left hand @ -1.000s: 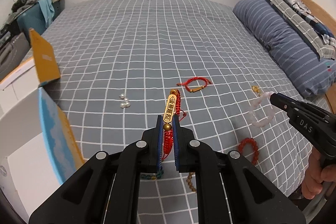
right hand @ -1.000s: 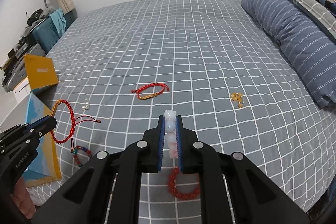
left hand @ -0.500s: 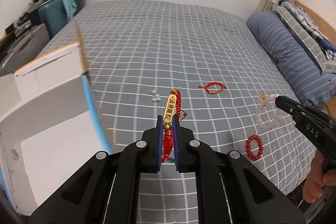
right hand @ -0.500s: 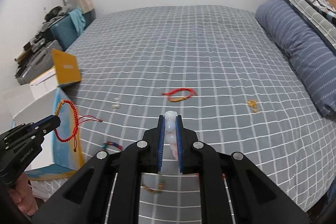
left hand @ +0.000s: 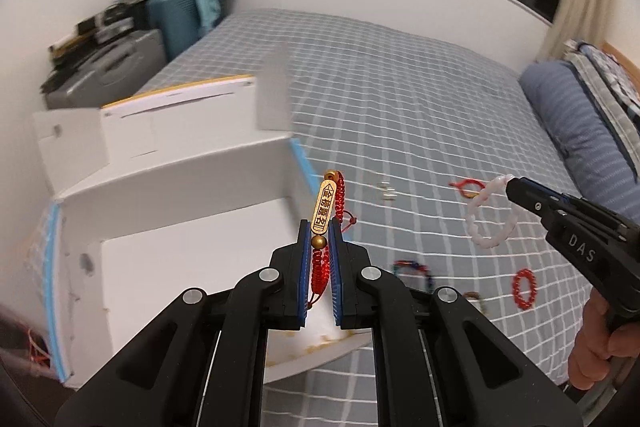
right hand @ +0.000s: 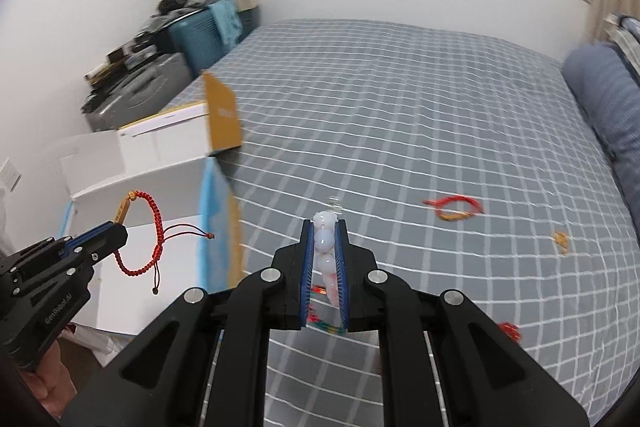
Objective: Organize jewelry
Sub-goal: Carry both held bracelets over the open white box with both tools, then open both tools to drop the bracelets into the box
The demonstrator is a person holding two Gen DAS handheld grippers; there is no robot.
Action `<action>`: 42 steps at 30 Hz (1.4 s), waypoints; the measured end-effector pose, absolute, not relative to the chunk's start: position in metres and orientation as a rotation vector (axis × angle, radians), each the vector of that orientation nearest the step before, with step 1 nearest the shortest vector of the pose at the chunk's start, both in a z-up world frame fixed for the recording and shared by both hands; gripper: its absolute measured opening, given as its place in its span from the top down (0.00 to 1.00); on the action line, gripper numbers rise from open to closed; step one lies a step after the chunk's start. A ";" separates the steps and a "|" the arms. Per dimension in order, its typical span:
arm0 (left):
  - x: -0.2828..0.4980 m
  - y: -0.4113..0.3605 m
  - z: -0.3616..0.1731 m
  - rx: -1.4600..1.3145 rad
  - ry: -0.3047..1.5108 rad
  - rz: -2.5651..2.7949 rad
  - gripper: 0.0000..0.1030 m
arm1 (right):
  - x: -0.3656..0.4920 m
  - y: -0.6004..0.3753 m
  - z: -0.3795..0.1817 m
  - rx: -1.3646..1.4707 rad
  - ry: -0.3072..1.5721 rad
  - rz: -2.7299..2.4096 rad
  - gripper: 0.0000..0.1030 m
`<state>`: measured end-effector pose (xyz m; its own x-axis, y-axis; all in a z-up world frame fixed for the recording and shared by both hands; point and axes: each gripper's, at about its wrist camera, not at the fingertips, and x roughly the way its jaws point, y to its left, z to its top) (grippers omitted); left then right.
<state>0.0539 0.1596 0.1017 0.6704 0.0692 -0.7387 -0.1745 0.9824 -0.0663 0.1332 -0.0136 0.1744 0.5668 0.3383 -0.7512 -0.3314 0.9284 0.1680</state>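
Observation:
My left gripper (left hand: 320,227) is shut on a red cord bracelet (left hand: 325,211) with a gold bar charm, held in the air over the open white box (left hand: 180,267). From the right wrist view that left gripper (right hand: 116,231) shows at the left with the red cord bracelet (right hand: 154,239) dangling from it. My right gripper (right hand: 325,227) is shut on a pale pink-white bead bracelet (right hand: 325,243). The left wrist view shows the right gripper (left hand: 512,183) at the right, the bead bracelet (left hand: 490,213) hanging as a loop above the bed.
On the grey checked bedspread (right hand: 400,115) lie a red cord bracelet (right hand: 456,207), a small gold piece (right hand: 561,241), a red bead bracelet (left hand: 524,287), a multicoloured bead bracelet (left hand: 412,269) and small pearls (left hand: 387,189). The box's flaps (right hand: 222,115) stand up. Suitcases (left hand: 116,71) line the wall.
Both grippers rose and swung left with their bracelets still held. The white box now fills the lower left of the left wrist view, under the red cord bracelet.

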 end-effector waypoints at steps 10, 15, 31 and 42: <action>0.021 0.236 0.095 -0.187 0.819 0.307 0.92 | 0.122 0.072 0.176 -0.038 0.868 0.561 0.91; 0.010 0.270 0.079 -0.224 0.838 0.373 0.92 | 0.117 0.113 0.161 -0.080 0.891 0.623 0.91; -0.011 0.315 -0.001 -0.309 0.982 0.415 0.92 | 0.099 0.180 0.080 -0.209 1.058 0.651 0.91; -0.008 0.318 -0.016 -0.330 1.018 0.411 0.91 | 0.093 0.192 0.066 -0.233 1.094 0.637 0.90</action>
<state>-0.0077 0.3181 -0.0158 0.4603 0.1762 -0.8701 -0.4773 0.8755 -0.0752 0.0930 0.1921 0.0659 0.3036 0.3642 -0.8805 -0.5858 0.8001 0.1290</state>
